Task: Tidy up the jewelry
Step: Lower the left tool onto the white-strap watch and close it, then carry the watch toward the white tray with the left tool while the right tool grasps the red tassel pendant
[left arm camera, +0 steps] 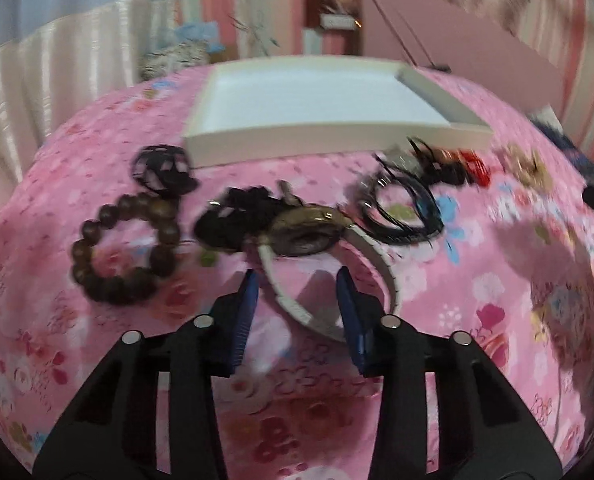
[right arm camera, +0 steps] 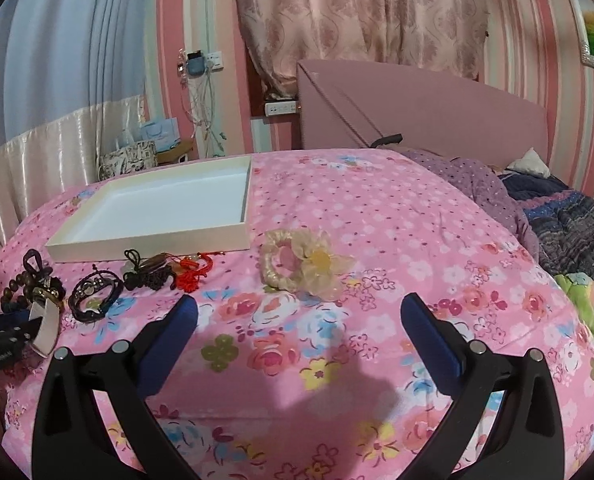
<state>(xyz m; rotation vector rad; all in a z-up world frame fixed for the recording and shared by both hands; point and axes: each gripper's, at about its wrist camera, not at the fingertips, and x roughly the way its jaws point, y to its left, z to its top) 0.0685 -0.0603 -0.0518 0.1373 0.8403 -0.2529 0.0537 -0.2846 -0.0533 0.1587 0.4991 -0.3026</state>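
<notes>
Jewelry lies in a row on the pink floral bedspread [left arm camera: 97, 340] in front of a shallow white tray [left arm camera: 317, 136]. My left gripper [left arm camera: 299, 280] hovers low over a watch [left arm camera: 309, 232] with a white strap. Its jaws stand apart: the strap's left side is between them and the right finger is inside the loop, with no pad pressing. Left of the watch are a wooden bead bracelet [left arm camera: 125, 248] and black hair ties [left arm camera: 161, 168]. To its right are a black cord bracelet [left arm camera: 401, 208] and a red knot charm [left arm camera: 473, 166]. My right gripper [right arm camera: 297, 320] is open, just short of a cream flower scrunchie [right arm camera: 297, 264].
The tray [right arm camera: 149, 248] holds nothing and sits at the bed's far left. A pink headboard [right arm camera: 417, 112] stands behind, and rumpled purple and dark blue bedding [right arm camera: 537, 208] is piled at the right. The bed edge and a cream curtain [right arm camera: 37, 160] lie to the left.
</notes>
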